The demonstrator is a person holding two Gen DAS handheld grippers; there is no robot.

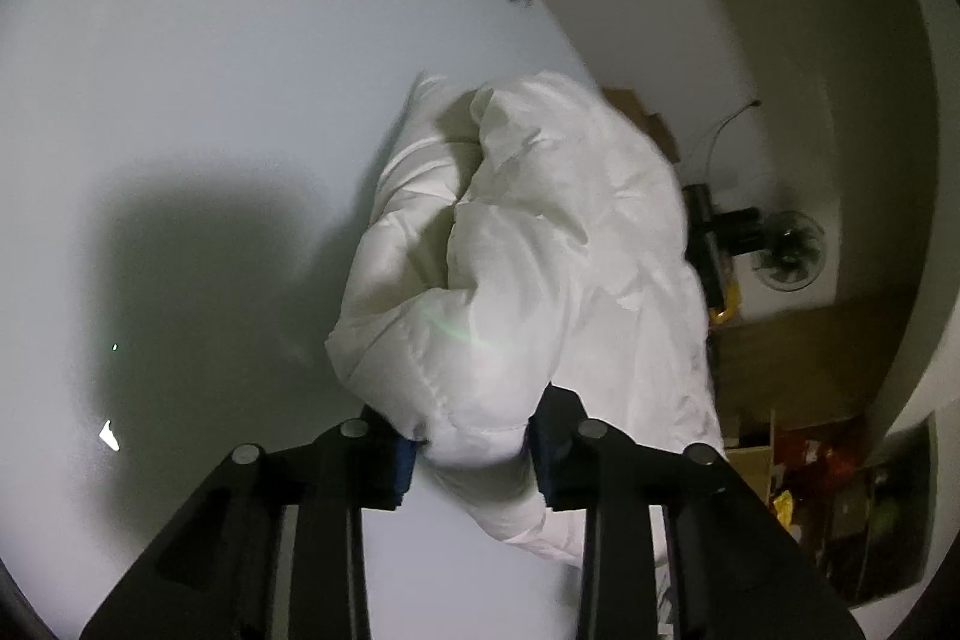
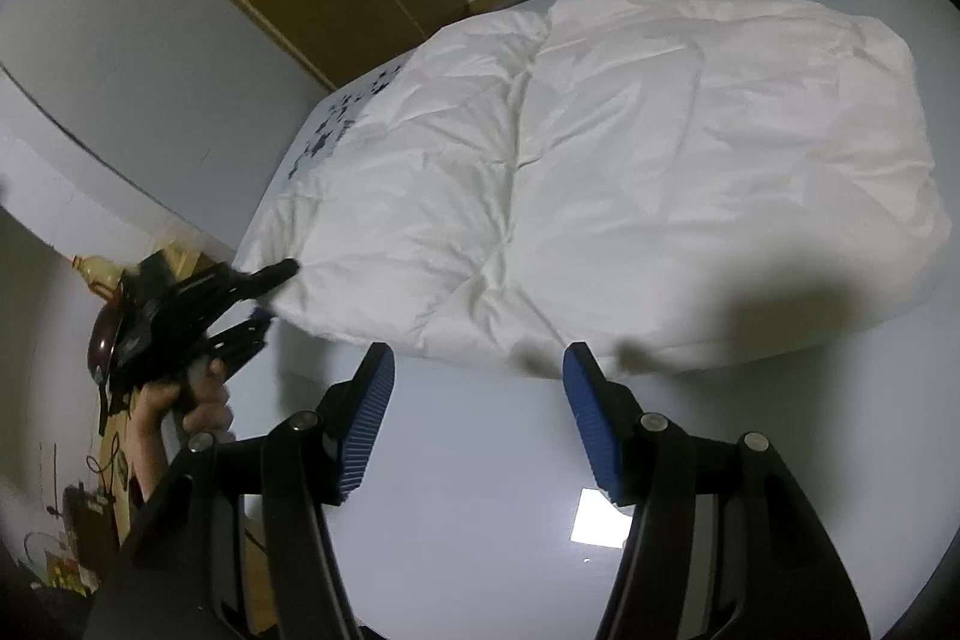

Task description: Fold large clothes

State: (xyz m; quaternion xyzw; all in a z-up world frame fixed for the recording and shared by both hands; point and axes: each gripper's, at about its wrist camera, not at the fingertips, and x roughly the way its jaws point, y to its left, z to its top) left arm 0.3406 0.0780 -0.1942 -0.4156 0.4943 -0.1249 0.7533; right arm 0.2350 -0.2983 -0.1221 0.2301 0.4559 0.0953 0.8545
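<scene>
My left hand-held gripper [image 1: 474,451] pinched shut on white padded fabric (angled downward), my right hand-held gripper [image 2: 480,415] hanging open, holding nothing

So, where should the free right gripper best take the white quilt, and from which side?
Probably at the near edge of the white quilt, directly ahead of the right gripper, coming in low over the table. The padded edge is thick but lies flat there, so open jaws can slide around it. The left gripper already pinches the corner on the other side.

Puffy white quilted duvet [image 2: 630,160] lies spread on table, one corner lifted
</scene>
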